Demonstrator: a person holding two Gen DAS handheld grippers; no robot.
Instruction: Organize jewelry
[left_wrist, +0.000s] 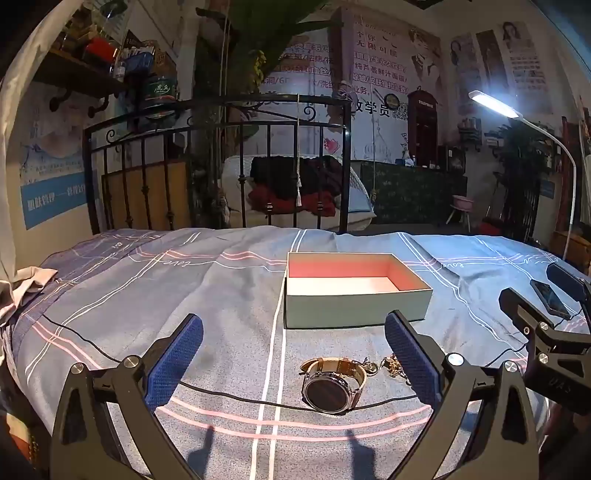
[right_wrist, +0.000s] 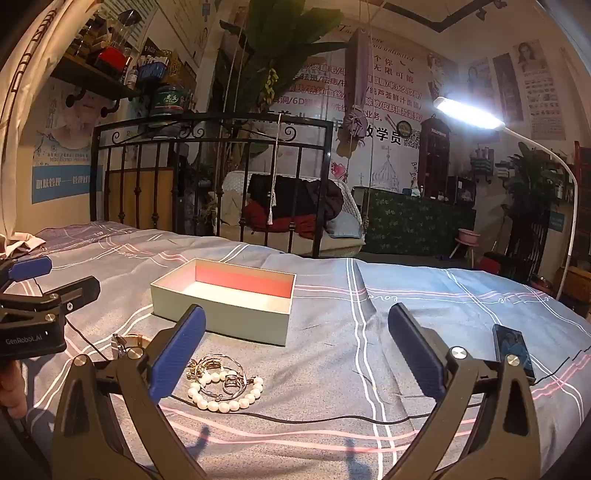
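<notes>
Pearls (right_wrist: 225, 393) show only rightward (watch (left_wrist: 332, 384) leftward); both tools (left_wrist: 293, 363) (right_wrist: 295, 352) gape.

Dim room, lit mainly by a white arc floor lamp (right_wrist: 469, 112) at right, its bright head leaning over a bed covered in a blue-grey sheet (right_wrist: 424, 314) with pink and white lines. Black wrought-iron bed frame (left_wrist: 218, 129) at the far end; beyond it a white chair heaped with dark and red clothes (left_wrist: 291, 188) and a green patterned counter (right_wrist: 417, 221). Walls papered with posters (right_wrist: 535, 85) in Chinese script; cluttered wooden shelf (left_wrist: 81, 70) upper left, leafy plants (right_wrist: 280, 33) behind.
</notes>
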